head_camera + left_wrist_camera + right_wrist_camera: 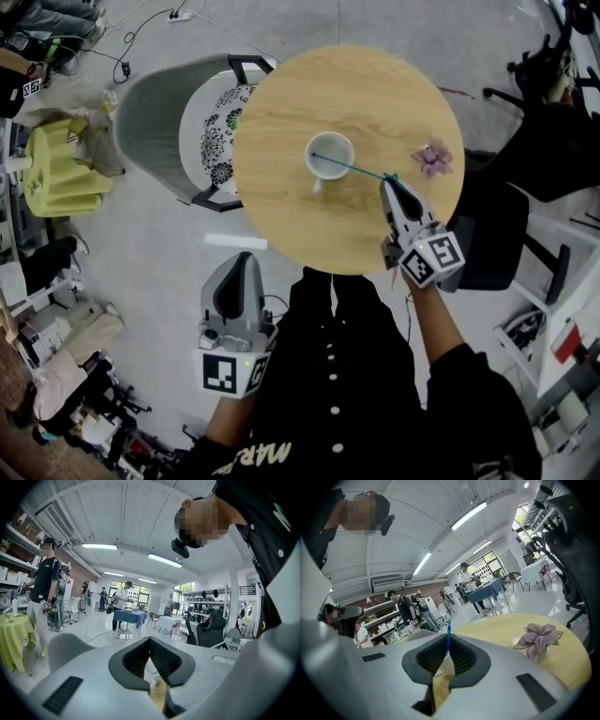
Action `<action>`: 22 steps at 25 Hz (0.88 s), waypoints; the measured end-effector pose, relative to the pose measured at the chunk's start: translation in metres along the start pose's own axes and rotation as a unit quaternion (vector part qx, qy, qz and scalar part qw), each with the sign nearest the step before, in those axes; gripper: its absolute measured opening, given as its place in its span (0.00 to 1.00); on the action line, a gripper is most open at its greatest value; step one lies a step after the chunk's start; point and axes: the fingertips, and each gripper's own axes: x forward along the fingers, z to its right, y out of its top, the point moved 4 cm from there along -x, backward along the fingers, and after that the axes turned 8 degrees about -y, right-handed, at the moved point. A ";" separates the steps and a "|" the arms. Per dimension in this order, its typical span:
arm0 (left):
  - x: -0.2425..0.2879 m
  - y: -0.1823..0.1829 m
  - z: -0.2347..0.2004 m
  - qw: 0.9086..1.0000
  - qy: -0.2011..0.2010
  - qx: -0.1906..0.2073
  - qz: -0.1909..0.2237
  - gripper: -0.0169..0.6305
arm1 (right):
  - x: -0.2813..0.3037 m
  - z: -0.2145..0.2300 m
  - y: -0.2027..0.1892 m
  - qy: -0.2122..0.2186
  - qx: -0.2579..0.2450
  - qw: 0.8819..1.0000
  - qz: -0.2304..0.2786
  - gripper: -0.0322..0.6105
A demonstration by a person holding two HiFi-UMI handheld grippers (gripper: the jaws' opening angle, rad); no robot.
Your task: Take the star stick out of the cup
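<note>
A white cup [330, 156] stands in the middle of the round wooden table [300, 94]. A thin teal stick [352, 167] leans out of it toward the right. My right gripper [389, 183] is shut on the stick's outer end, just right of the cup. In the right gripper view the blue-green stick [448, 632] pokes up between the closed pads of that gripper [448, 641], with the cup [444, 667] pale behind them. My left gripper [242, 258] hangs below the table's near edge, off the wood, with its jaws [150, 640] together and nothing between them.
A small purple-leaved plant [432, 157] sits on the table's right side, close beyond the right gripper. A grey armchair [159, 122] stands left of the table and a black chair [497, 234] at its right. People stand farther off in the room.
</note>
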 end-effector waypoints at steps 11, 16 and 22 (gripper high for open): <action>-0.014 0.014 0.003 1.000 0.013 0.014 0.017 0.03 | -0.004 -0.010 0.017 0.005 -0.027 1.000 0.007 0.08; -0.023 0.029 0.005 0.999 0.024 0.022 0.026 0.03 | -0.015 -0.026 0.041 0.009 -0.075 0.997 0.008 0.08; -0.032 0.051 0.005 0.998 0.034 0.035 0.038 0.03 | -0.036 -0.047 0.077 0.008 -0.109 0.994 0.010 0.08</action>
